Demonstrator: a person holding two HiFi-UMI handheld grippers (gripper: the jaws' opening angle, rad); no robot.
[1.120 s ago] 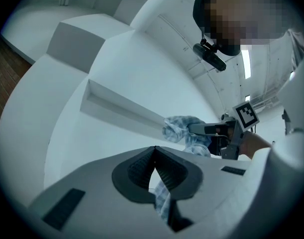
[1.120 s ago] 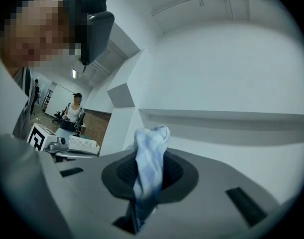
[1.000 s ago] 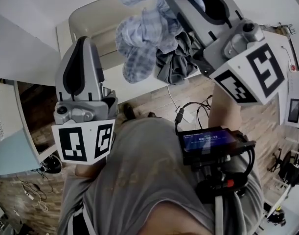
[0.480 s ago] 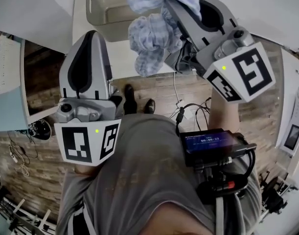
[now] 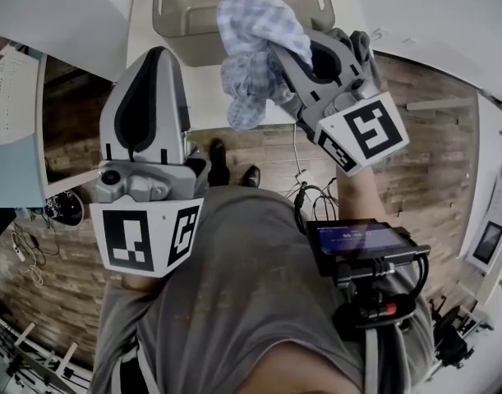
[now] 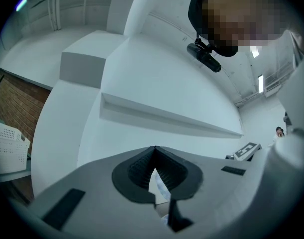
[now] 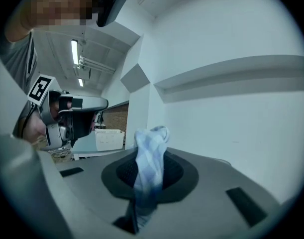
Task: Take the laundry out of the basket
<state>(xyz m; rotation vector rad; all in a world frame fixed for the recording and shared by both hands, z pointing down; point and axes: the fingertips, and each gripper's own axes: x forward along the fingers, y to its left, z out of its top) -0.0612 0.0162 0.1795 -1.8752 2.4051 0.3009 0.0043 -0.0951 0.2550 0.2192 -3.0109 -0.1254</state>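
Note:
A beige laundry basket (image 5: 181, 25) stands on a white table (image 5: 203, 98) at the top of the head view. My right gripper (image 5: 277, 49) hangs over the basket's right side, shut on a bunched blue checked cloth (image 5: 252, 43). In the right gripper view the cloth (image 7: 150, 162) sticks up from between the jaws of that gripper (image 7: 151, 136). My left gripper (image 5: 148, 54) stands to the left of the basket's near edge, pointing away from me. Its jaws meet at the tip in the left gripper view (image 6: 154, 151), with nothing between them.
A screen unit (image 5: 359, 240) with cables hangs on the person's chest. A white perforated crate (image 5: 6, 84) sits on a side table at the left. Wooden floor with loose cables (image 5: 304, 183) lies below the table edge. A white wall fills both gripper views.
The right gripper has come down and toward me with the checked cloth, and the dark grey piece beneath it no longer shows. The left gripper shifted slightly. More of the basket is in view.

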